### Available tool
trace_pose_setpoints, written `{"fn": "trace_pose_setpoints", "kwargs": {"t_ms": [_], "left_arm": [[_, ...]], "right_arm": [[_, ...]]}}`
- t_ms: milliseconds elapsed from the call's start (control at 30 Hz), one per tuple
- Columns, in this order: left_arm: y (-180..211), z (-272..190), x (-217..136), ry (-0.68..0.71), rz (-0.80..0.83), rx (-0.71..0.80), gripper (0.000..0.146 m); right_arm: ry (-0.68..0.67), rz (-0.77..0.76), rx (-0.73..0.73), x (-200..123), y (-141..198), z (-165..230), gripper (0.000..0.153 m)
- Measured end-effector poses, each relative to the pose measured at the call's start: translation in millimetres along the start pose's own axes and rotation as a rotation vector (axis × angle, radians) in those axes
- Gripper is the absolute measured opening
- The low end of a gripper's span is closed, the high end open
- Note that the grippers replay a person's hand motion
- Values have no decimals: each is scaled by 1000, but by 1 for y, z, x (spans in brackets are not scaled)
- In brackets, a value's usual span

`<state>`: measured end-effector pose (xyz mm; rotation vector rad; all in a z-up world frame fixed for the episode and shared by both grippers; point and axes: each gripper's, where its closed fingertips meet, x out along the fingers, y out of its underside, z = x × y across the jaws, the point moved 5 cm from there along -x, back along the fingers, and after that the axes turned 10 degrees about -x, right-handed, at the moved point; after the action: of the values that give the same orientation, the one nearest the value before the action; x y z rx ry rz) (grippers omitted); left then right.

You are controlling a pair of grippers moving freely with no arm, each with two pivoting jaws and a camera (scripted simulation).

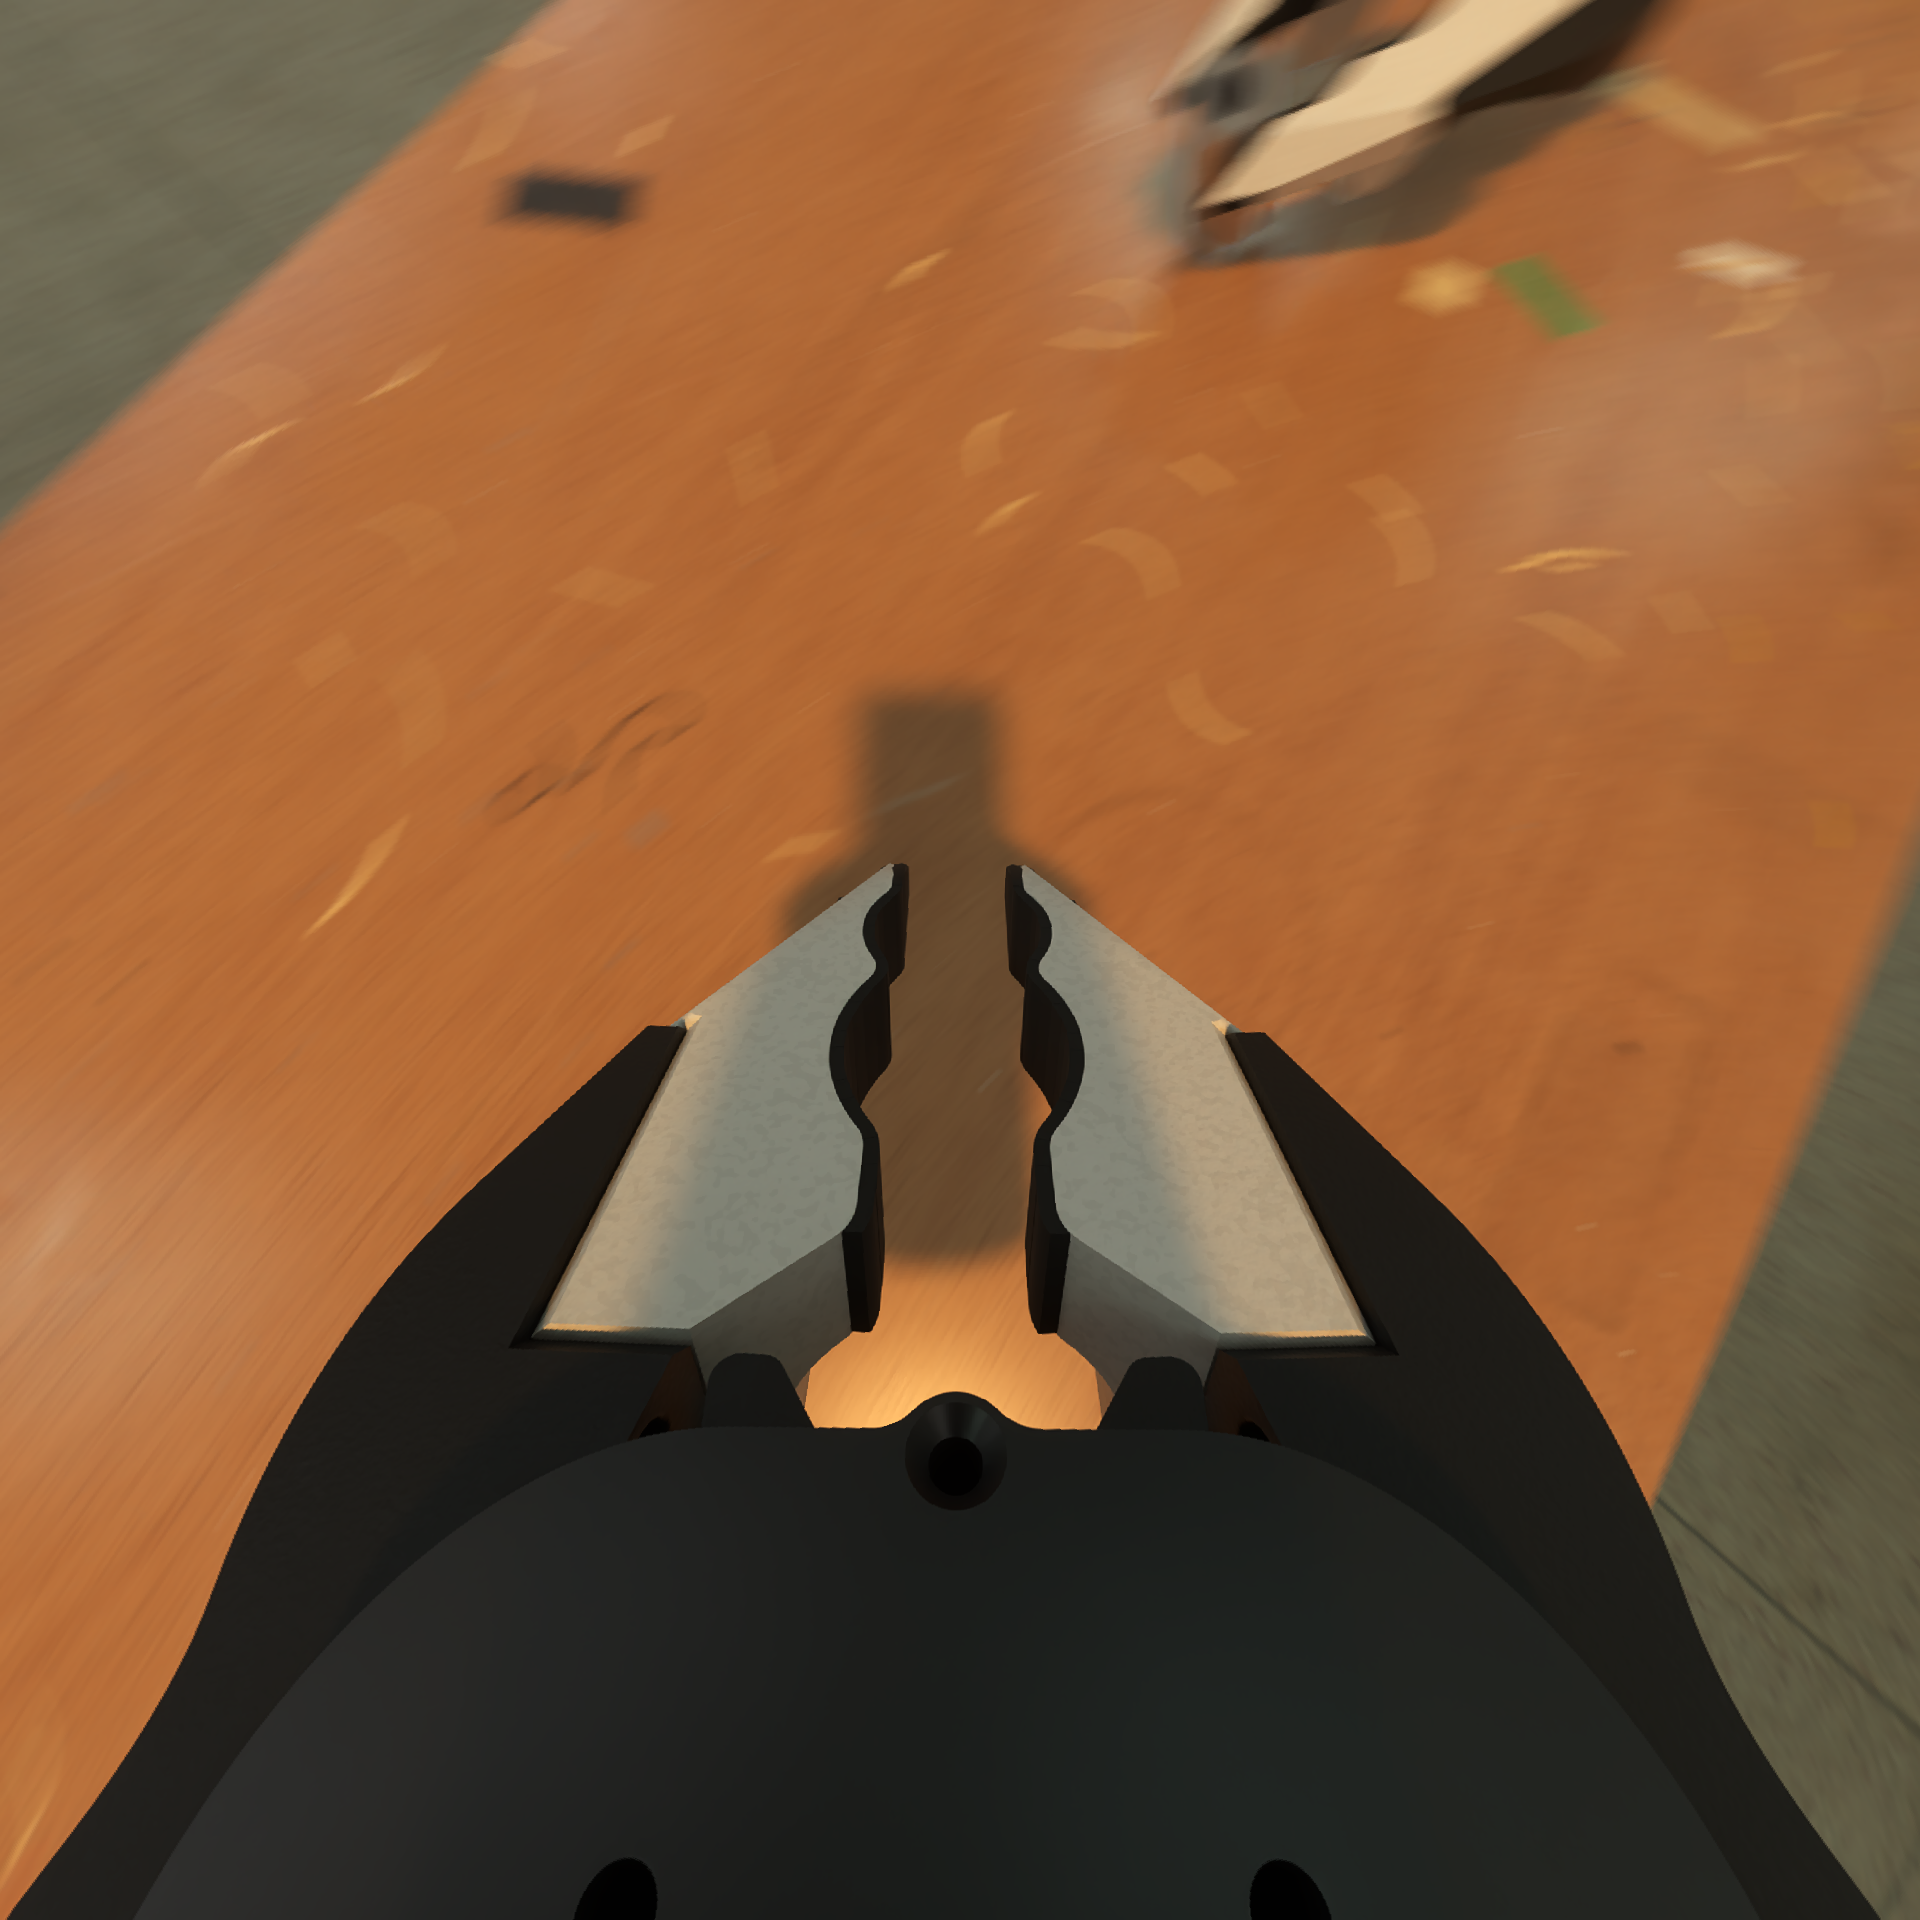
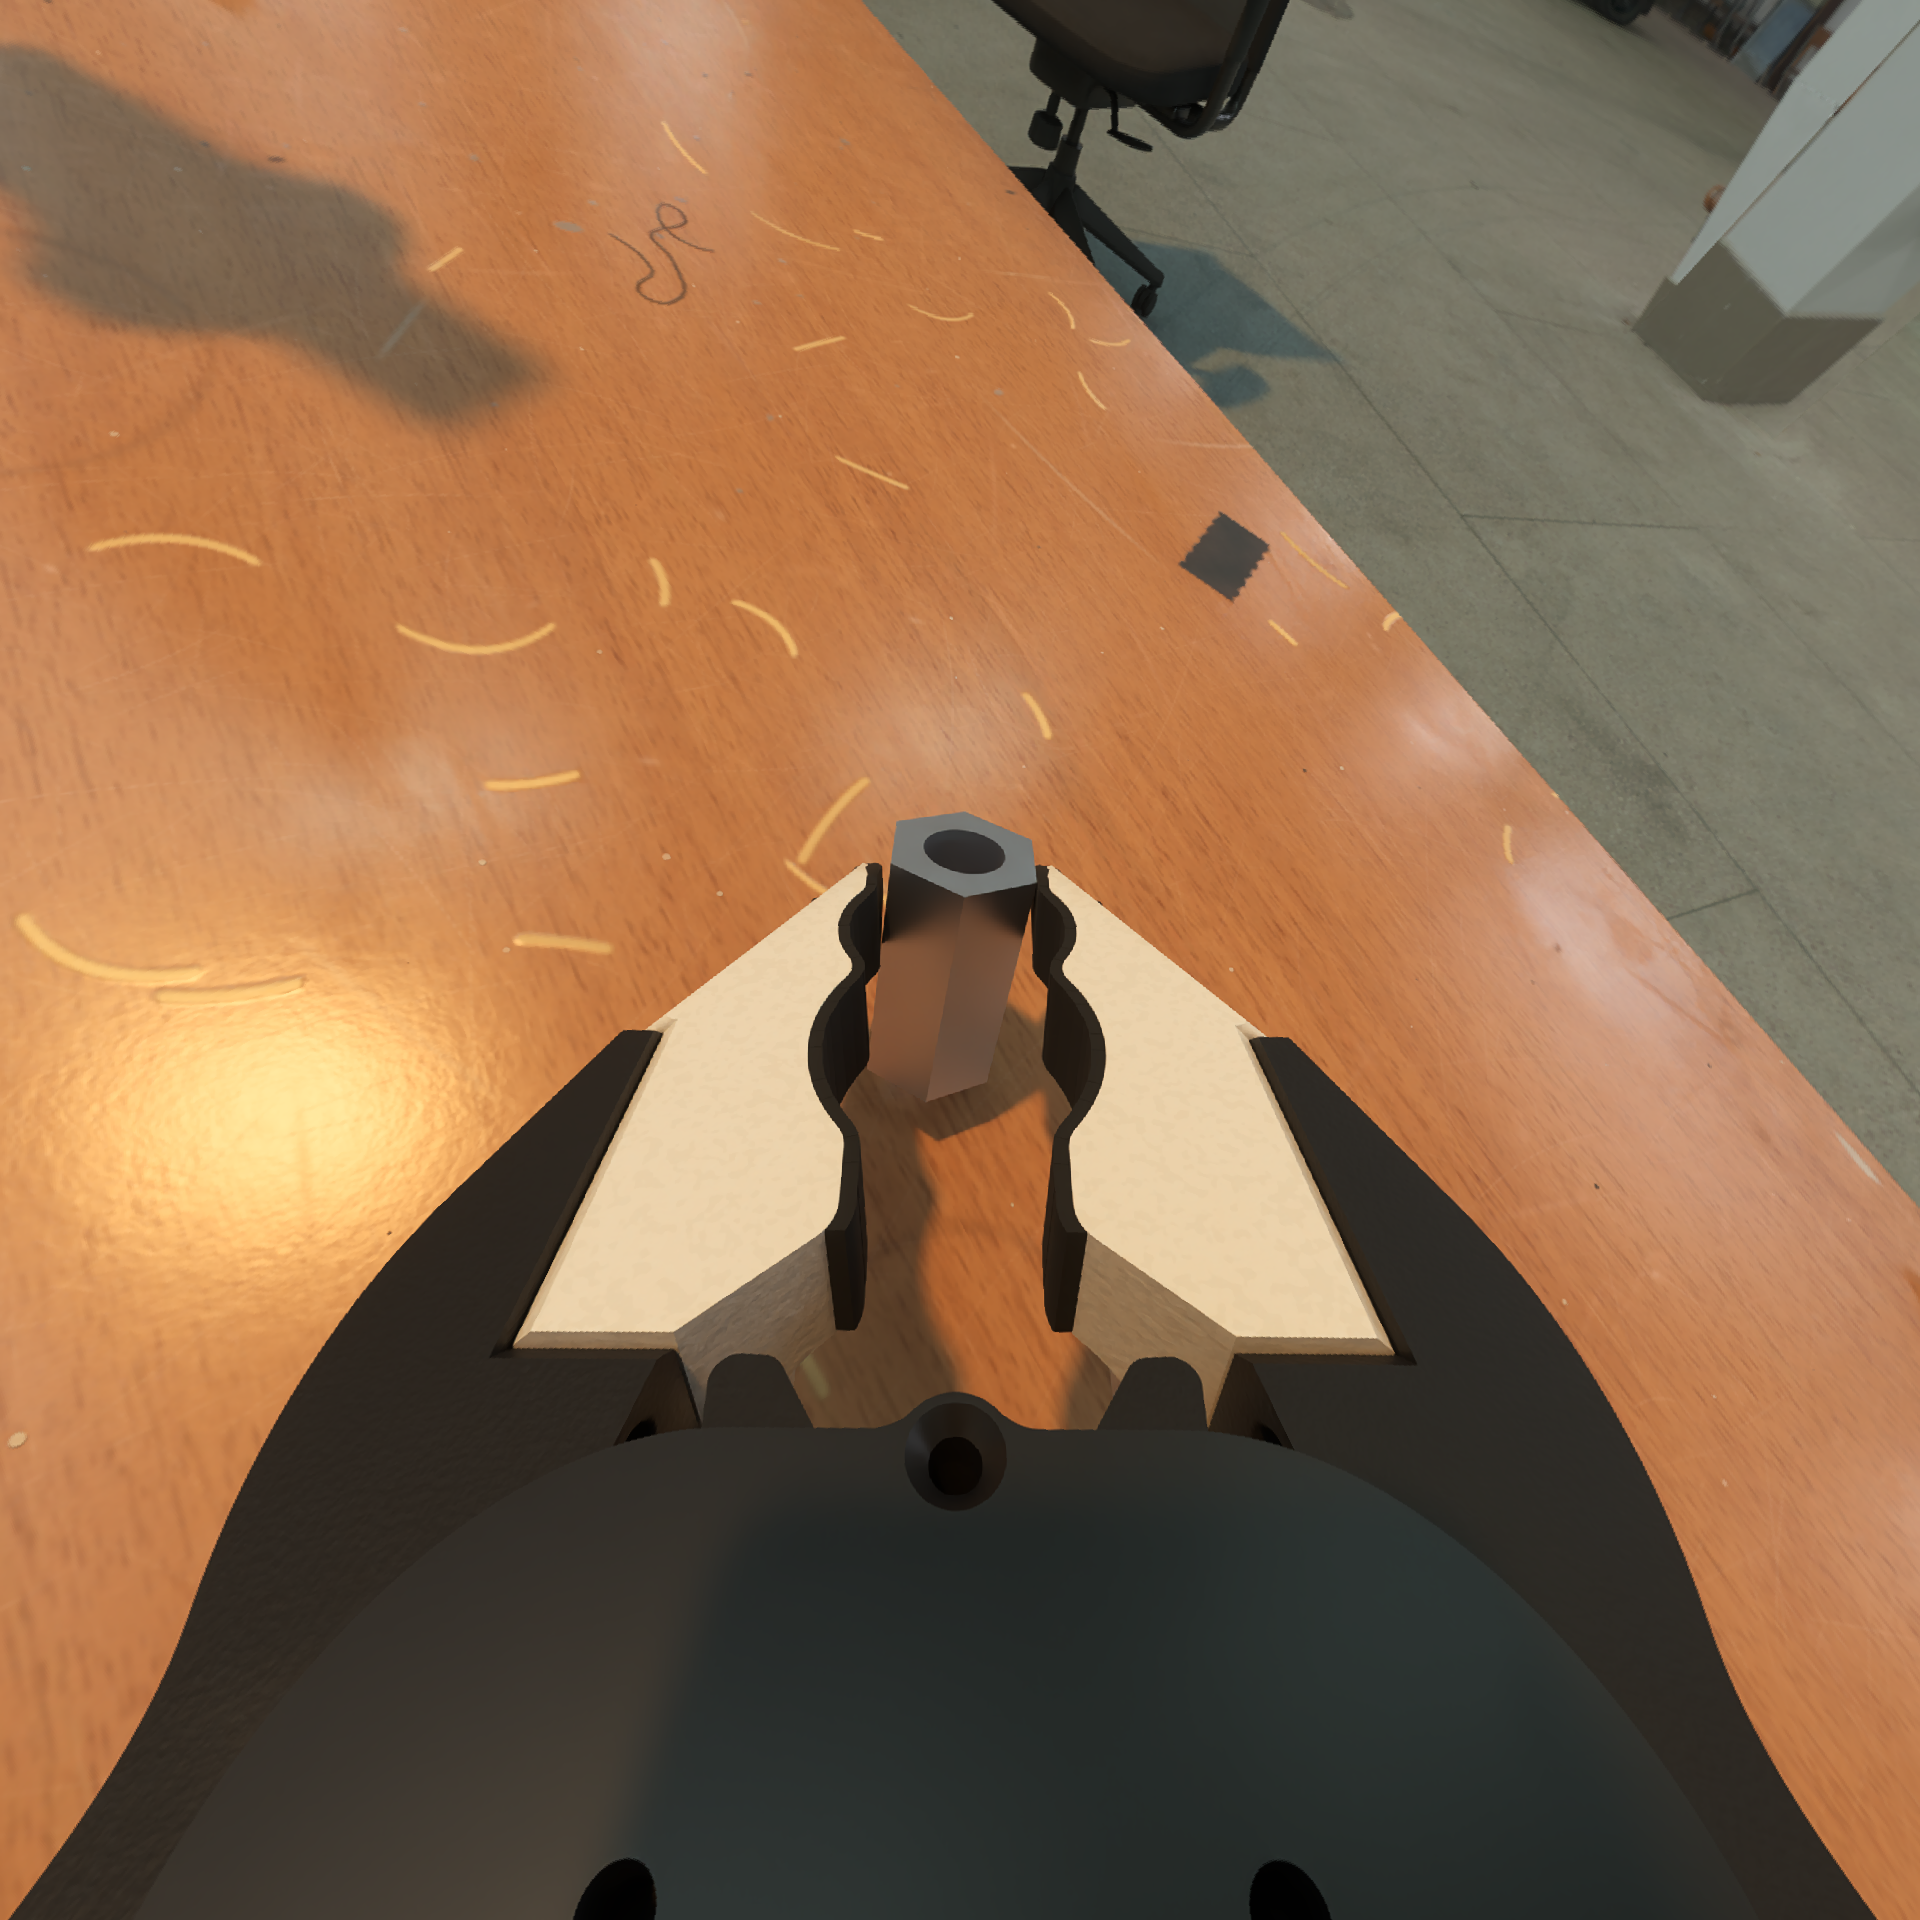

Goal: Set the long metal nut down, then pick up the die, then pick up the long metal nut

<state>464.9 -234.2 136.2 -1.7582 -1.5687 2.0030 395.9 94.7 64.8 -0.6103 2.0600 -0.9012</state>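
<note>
My right gripper [image 2: 958,883] is shut on the long metal nut [image 2: 951,966], a grey hexagonal nut held upright between the fingertips. Its lower end hangs close over the orange wooden table [image 2: 416,727], with its shadow just beneath. My left gripper [image 1: 956,883] is empty, its jaws a narrow gap apart, low over the table [image 1: 520,623]. The right gripper also shows, blurred, in the left wrist view [image 1: 1184,156] at the top right. The die is in neither view.
A black square patch [image 2: 1226,556] lies near the table's right edge and also shows in the left wrist view [image 1: 566,197]. A green patch [image 1: 1543,296] lies on the table. An office chair [image 2: 1132,62] and a white pillar [image 2: 1808,208] stand on the floor beyond.
</note>
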Motion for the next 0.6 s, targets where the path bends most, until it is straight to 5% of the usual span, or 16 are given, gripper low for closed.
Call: {"fn": "trace_pose_setpoints", "kwargs": {"t_ms": [133, 200, 600], "left_arm": [[38, 72, -64, -447, 148, -188, 18], [56, 96, -75, -545, 227, -253, 19], [86, 137, -43, -387, 561, -109, 21]], "right_arm": [[-7, 1, -4, 1, -1, 1, 28], [-8, 2, -5, 1, -1, 1, 28], [2, 2, 0, 0, 0, 0, 28]]}}
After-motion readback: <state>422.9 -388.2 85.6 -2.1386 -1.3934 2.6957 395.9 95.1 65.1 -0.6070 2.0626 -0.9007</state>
